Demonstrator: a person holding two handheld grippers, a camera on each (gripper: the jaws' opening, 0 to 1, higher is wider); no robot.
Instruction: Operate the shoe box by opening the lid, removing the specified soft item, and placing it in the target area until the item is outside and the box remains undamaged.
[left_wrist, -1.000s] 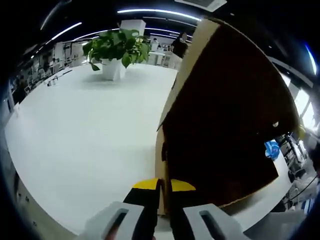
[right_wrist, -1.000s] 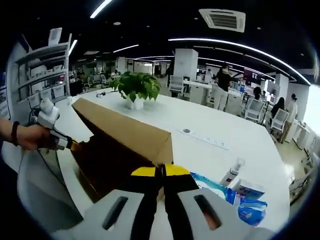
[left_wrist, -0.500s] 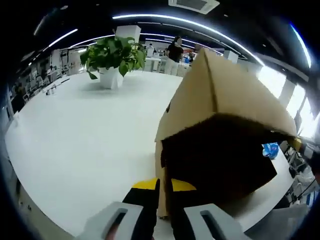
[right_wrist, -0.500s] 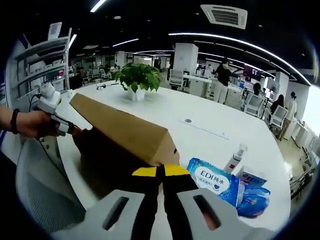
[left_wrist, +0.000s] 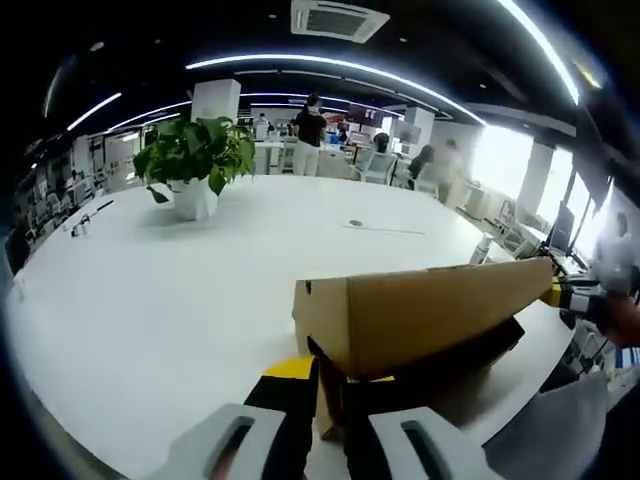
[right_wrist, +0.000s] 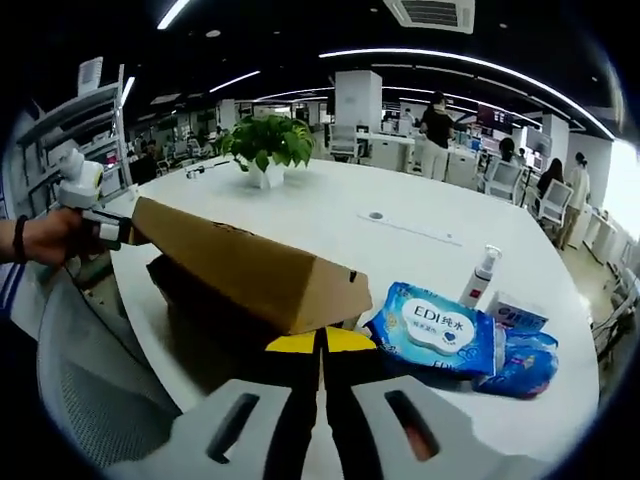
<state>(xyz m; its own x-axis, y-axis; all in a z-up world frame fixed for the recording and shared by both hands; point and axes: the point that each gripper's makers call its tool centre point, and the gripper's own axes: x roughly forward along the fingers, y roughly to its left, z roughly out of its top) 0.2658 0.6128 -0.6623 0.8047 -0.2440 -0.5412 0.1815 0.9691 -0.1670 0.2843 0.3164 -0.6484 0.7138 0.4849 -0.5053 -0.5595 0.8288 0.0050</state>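
Since 1.0 s ago, the lid (left_wrist: 420, 310) of the shoe box (right_wrist: 215, 310) is lowered from a steep, almost upright tilt to a shallow angle over the box body; in the left gripper view its dark underside is no longer presented, and its tan outer face is seen instead.

The left gripper (left_wrist: 330, 375) is closed on the near corner edge of the lid, the cardboard being pinched between its 2 jaws. The right gripper (right_wrist: 322, 345) is narrowed to a thin slit just under the opposite corner of the lid; whether cardboard is clamped there cannot be told from the right gripper view. In that view the left gripper is also seen at the far end of the lid, carried by a hand (right_wrist: 45, 240).

The box is placed on the white table (left_wrist: 150, 300), at the edge nearest the person, with a dark gap left between lid and body. Its long axis is stretched from one gripper to the other, so each gripper is stationed at 1 short end. The soft item inside is hidden by the lid.

Beside the right gripper, a pack of wipes (right_wrist: 435, 335), a blue pouch (right_wrist: 525, 360), a small carton (right_wrist: 515, 312) and a spray bottle (right_wrist: 482, 275) are laid out. A potted plant (left_wrist: 195, 165) is set well apart.

Any reach into the box is judged to require the lid to be raised first, and the right gripper is nearer the open side.
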